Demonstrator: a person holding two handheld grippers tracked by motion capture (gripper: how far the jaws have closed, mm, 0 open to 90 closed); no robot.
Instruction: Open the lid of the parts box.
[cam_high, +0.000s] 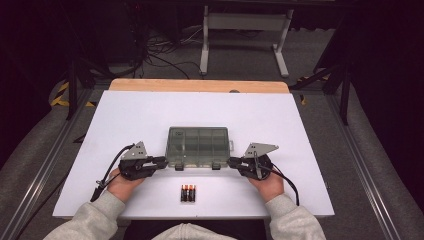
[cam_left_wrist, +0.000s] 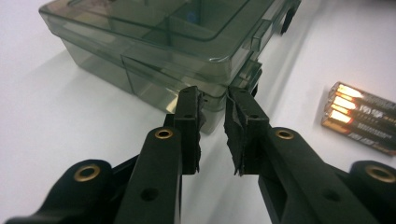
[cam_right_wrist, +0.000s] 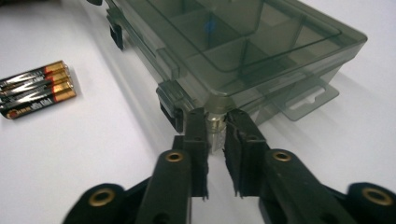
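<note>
A smoky clear compartment box lies with its lid down in the middle of the white tabletop. My left gripper lies low at its near left corner. In the left gripper view the jaws stand narrow and straddle that corner of the box, pads against it. My right gripper is at the near right corner. In the right gripper view the right gripper pinches the corner of the box. A pack of batteries lies apart, near the front edge.
The batteries lie between my two hands, clear of both grippers. Two dark latches sit on the box's near side, and a hang tab juts from its right end. Cables and a table frame lie on the floor beyond.
</note>
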